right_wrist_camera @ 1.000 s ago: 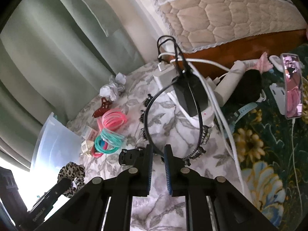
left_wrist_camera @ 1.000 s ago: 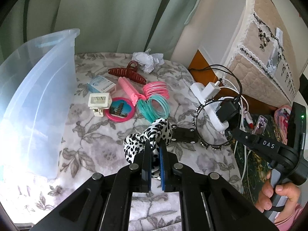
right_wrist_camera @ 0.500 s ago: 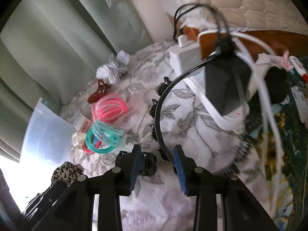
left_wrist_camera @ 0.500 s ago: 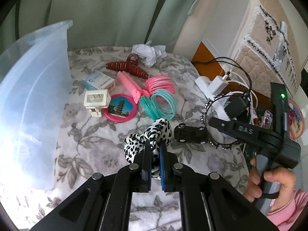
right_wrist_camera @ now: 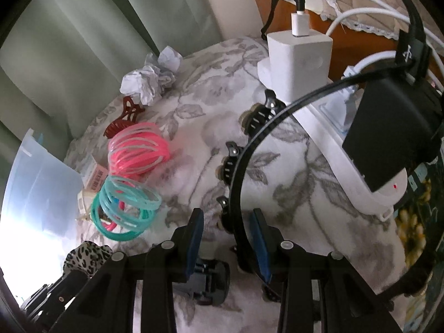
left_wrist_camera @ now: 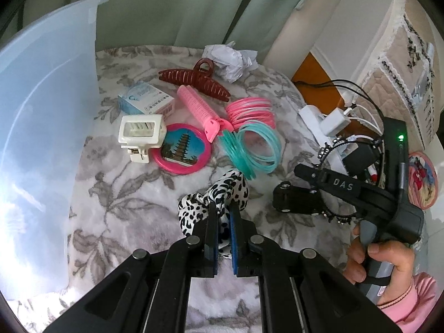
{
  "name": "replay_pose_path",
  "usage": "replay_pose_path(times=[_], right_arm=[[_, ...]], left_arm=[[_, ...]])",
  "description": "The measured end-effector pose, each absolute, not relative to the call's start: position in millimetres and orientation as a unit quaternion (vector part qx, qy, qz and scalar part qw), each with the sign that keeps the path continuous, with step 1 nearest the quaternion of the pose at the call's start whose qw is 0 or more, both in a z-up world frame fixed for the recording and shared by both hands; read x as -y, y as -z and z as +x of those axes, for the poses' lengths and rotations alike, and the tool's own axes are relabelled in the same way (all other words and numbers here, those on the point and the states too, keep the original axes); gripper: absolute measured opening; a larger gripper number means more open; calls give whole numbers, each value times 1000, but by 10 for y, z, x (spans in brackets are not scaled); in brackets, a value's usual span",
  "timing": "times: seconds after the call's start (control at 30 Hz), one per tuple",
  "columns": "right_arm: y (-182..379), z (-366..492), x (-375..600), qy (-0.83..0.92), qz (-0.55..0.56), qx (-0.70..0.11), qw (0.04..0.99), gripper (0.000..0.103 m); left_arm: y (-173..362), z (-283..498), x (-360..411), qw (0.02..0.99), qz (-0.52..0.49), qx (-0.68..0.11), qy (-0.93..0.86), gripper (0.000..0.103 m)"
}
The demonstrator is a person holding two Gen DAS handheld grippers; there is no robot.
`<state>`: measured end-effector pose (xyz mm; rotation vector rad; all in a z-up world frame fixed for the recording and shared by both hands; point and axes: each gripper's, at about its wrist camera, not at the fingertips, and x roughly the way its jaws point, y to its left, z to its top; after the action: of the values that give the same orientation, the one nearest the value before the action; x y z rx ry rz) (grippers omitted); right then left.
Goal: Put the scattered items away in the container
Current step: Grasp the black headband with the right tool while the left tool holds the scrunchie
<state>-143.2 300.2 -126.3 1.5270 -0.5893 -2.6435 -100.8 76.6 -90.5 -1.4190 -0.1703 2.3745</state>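
While our left gripper [left_wrist_camera: 223, 216] stayed pinched on the leopard-print scrunchie [left_wrist_camera: 215, 199], our right gripper [right_wrist_camera: 227, 231] spread its jaws and dropped astride the black studded headband [right_wrist_camera: 236, 183], ready to clamp it next.

White letters "DAS" stand on the right gripper's [left_wrist_camera: 305, 172] black arm; a USB sign marks the black plug [right_wrist_camera: 410, 51].

**Materials and Surface Finish**

The container [left_wrist_camera: 41, 144] is translucent, smooth plastic. The blanket [left_wrist_camera: 133, 194] is soft, fuzzy cloth with a printed floral pattern. The scrunchie [left_wrist_camera: 219, 194] is leopard-print fabric. The bangles [left_wrist_camera: 258, 149] are glossy translucent plastic. The crumpled paper [left_wrist_camera: 230, 58] is matt and creased.
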Motion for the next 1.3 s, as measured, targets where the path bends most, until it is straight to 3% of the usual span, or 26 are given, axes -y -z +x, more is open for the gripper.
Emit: replay_pose_path(times=[0.07,0.2,0.27,1.3], right_arm=[[1265,-1443,-3014,852,486,193,16,37],[1257,-1441,-3046,854,480,202,16,22],[1236,-1426,-3051,856,474,206,19,20],[85,-527,-3089,914,323,232,81,16]], left_arm=[[924,-1022,-769,184,-506,61,-841,7],[917,-1016,-780,183,-506,56,-841,7],[914,-1009,-777,184,-507,57,-840,7],[250,-384,-778,188,-452,33,-872,7]])
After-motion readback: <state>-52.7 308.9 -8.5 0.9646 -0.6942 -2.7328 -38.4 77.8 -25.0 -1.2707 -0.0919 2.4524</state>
